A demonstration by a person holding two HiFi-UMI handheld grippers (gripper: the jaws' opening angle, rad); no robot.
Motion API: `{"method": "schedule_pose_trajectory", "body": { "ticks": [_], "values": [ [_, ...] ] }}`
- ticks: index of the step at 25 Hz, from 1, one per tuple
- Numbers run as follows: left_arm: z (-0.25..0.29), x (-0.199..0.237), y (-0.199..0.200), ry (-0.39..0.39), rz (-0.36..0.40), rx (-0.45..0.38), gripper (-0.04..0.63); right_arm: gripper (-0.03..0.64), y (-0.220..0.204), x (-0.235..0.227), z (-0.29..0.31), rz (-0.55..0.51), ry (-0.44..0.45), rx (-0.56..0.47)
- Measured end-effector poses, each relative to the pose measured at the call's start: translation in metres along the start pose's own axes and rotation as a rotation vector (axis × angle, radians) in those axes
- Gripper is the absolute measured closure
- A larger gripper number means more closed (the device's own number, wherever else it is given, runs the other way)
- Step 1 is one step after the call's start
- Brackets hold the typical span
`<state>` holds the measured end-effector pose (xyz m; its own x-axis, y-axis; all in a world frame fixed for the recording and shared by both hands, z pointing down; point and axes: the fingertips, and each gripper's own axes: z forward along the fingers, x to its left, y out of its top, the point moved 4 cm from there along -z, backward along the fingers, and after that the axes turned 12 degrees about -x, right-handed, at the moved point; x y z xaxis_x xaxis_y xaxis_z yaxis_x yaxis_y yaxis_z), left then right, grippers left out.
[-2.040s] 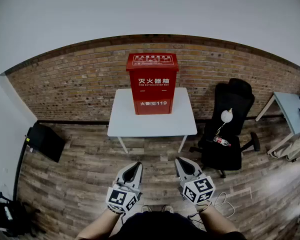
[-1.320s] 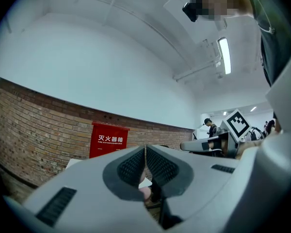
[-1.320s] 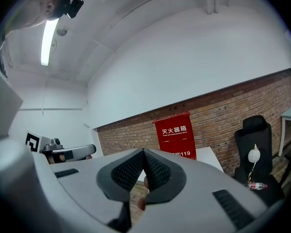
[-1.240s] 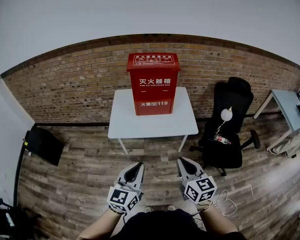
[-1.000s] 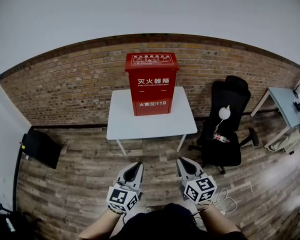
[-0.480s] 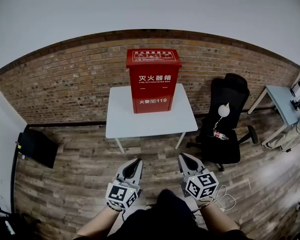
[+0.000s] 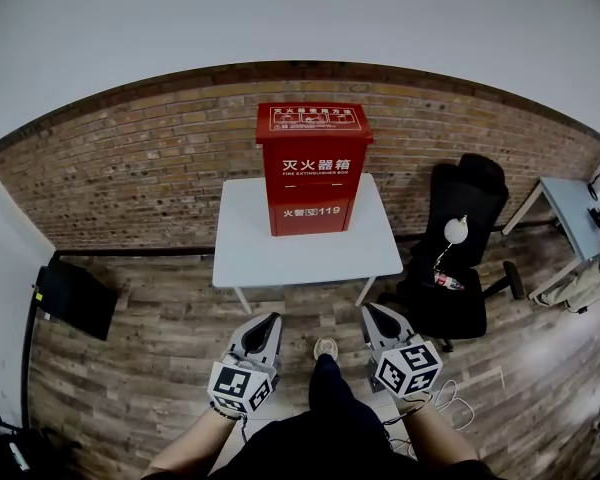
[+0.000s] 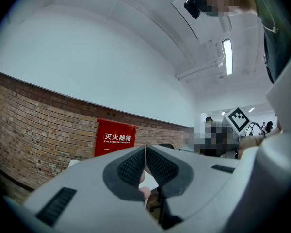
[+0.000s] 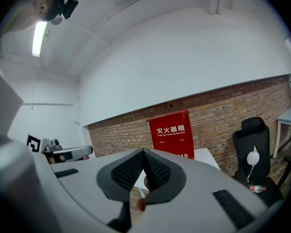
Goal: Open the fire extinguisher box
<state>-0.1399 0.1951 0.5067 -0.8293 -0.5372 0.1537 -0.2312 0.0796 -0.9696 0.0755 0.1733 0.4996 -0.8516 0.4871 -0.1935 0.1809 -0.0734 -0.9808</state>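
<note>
- Fire extinguisher box (image 7: 313, 168): upright, long axis vertical, lid down, front label facing the person. It stands at the rear edge of the white desk (image 7: 305, 258), midway along it.
- Left gripper (image 7: 272, 318) and right gripper (image 7: 369, 309): jaws closed, nothing held.
- The box lies straight ahead, well apart from both; neither hand is clearly nearer.

Bright red on the fire extinguisher box (image 7: 313, 168), with white characters across its front. Plain white on the table (image 7: 250, 253). Reddish-brown brick with pale mortar lines along the wall (image 7: 130, 178); streaked grey-brown planks over the floor (image 7: 150, 358). Black on the chair (image 7: 460, 268). Pale grey on left gripper (image 7: 269, 320) and right gripper (image 7: 372, 311), with black-and-white square markers on their cubes and black dimpled pads (image 8: 133, 165).
</note>
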Motion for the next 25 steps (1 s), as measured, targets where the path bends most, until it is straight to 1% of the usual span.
{"method": "schedule_pose_trajectory", "body": {
  "ticks": [3, 7, 10, 16, 22, 25],
  "values": [
    [0.025, 0.018, -0.006, 0.019, 0.014, 0.000, 0.535, 0.598, 0.002, -0.021, 0.023, -0.016, 0.014, -0.005],
    [0.065, 0.040, -0.013, 0.053, 0.003, 0.011, 0.535, 0.598, 0.010, -0.060, 0.062, -0.003, 0.009, -0.015],
    [0.103, 0.059, -0.012, 0.062, 0.013, 0.012, 0.535, 0.598, 0.023, -0.090, 0.099, -0.005, 0.025, -0.023],
    [0.187, 0.101, -0.011, 0.106, 0.014, 0.012, 0.535, 0.598, 0.045, -0.155, 0.178, 0.000, 0.042, -0.020],
    [0.273, 0.135, -0.006, 0.126, 0.033, -0.004, 0.535, 0.598, 0.061, -0.205, 0.256, -0.004, 0.096, -0.004],
    [0.309, 0.145, -0.004, 0.118, 0.039, -0.014, 0.535, 0.598, 0.065, -0.224, 0.292, 0.005, 0.126, 0.005]
  ]
}}
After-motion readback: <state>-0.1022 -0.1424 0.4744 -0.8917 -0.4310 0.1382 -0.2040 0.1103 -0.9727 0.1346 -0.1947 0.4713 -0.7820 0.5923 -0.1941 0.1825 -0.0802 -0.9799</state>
